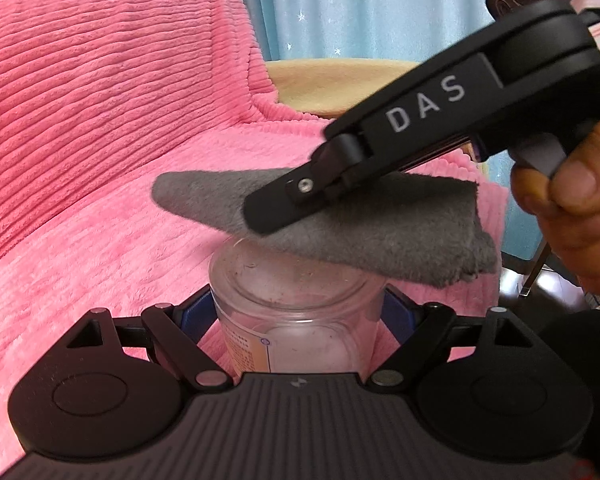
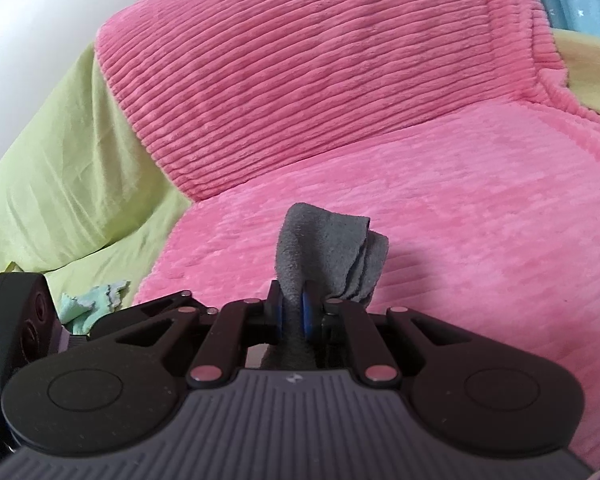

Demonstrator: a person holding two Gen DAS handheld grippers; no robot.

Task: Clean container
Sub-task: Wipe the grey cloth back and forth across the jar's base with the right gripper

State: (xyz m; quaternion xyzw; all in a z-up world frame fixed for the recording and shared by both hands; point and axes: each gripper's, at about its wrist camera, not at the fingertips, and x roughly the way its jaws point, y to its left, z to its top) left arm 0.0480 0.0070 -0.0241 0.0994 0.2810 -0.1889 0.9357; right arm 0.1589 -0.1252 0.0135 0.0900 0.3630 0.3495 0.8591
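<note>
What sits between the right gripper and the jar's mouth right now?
Only the grey cloth the right gripper pinches; it drapes over the open top of the clear jar held by the left gripper. The left wrist view shows this.

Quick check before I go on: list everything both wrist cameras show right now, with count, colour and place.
Container: one, clear plastic with a printed label, dusty inside, open mouth up, between the left gripper's fingers.
Cloth: one, grey, clamped in the right gripper, hanging just over the container's mouth.
Blanket: one, pink ribbed, draped over seat and backrest.
Sheet: one, light green, beside the blanket in the right wrist view.
Small rag: one, pale mint, lying on the sheet.
Curtain: light blue with small stars, in the background.
Cushion: one, tan, behind the blanket.
Left gripper: black, closed around the container.
Right gripper: black, blue pads, closed on the cloth.
Hand: one, holding the right gripper's handle.
</note>
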